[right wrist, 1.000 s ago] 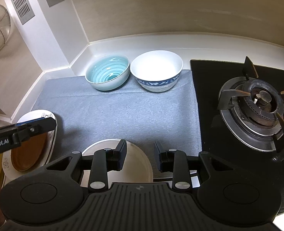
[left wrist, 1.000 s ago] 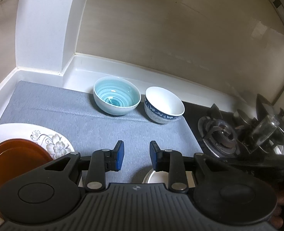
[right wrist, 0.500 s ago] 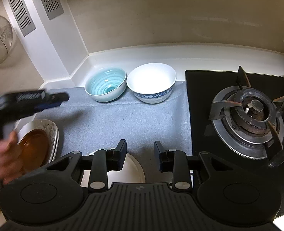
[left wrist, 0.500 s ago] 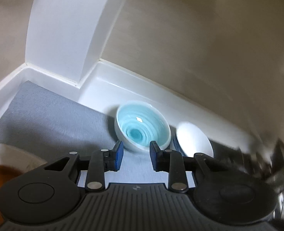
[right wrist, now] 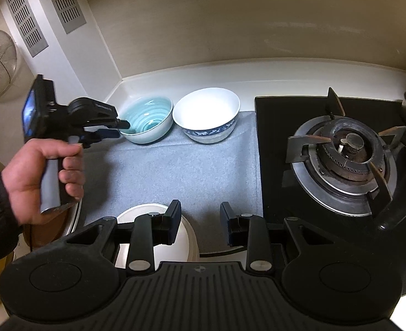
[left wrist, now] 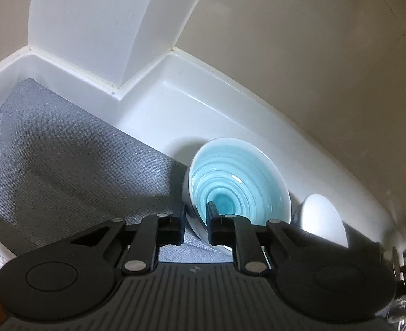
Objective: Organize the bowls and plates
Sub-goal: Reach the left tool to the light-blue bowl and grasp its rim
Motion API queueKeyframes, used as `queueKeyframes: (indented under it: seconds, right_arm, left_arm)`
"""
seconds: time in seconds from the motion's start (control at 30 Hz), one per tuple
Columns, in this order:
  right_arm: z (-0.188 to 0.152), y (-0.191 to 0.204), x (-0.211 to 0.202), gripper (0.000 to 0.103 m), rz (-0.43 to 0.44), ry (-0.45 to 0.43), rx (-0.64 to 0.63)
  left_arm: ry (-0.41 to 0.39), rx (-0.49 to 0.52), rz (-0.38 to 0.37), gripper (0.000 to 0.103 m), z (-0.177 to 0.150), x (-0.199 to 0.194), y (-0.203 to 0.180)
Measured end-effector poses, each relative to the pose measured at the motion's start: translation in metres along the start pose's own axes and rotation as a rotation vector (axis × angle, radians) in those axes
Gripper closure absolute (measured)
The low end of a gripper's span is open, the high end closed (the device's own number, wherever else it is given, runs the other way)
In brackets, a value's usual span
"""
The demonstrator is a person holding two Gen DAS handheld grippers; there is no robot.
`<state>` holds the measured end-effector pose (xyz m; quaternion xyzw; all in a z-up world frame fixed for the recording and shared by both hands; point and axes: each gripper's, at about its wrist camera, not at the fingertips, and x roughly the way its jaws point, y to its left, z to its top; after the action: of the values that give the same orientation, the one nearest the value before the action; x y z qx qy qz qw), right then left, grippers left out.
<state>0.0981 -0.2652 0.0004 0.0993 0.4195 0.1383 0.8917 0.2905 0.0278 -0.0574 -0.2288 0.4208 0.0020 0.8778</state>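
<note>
Here the left gripper (left wrist: 194, 227) has its two fingers either side of the near wall of the blue bowl (left wrist: 238, 190), one finger outside and one inside over the ringed glaze; the jaws stand a little apart with the rim between them, and whether the pads already press on it I cannot tell. That straddling pose suits a bowl, since the thin rim is the only part a two-finger tool can pinch, and coming in from the open side of the grey mat (left wrist: 65, 149) keeps the tool away from the wall behind. In the right wrist view the person's left hand (right wrist: 40, 176) grips the handle and the tool reaches in level to that same bowl. The white bowl (right wrist: 207, 113) with the blue band stands just beside the blue one, close enough that they may touch, both at the back of the mat against the raised white ledge (left wrist: 230, 104). The right gripper (right wrist: 200, 220) waits low at the front, jaws wide apart and holding nothing, above a white plate (right wrist: 147, 212). A brown plate (right wrist: 48, 229) lies on another white one at the left edge, partly hidden by the hand. The gas burner (right wrist: 349, 149) sits to the right, well apart from the bowls. Judging by this, the step in hand is taking the blue bowl, likely to nest or stack it; a slanted rim pinch could let it slip or knock its neighbour
</note>
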Motion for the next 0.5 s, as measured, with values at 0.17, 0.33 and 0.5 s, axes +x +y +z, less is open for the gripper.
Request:
queueKeyframes:
  seconds: [0.17,0.33,0.5]
  right_arm:
    - [0.001,0.002,0.005,0.07,0.029,0.003,-0.004]
    - [0.008,0.014,0.019,0.07,0.079,0.009,-0.031]
    - [0.021,0.027,0.038,0.07,0.125,0.01,-0.057]
  left_arm:
    - [0.039,0.052,0.008,0.086,-0.011,-0.018,0.007]
    - [0.123,0.094,-0.006,0.086,-0.031,-0.044,0.016]
    - [0.181,0.18,-0.019,0.086,-0.065,-0.069,0.016]
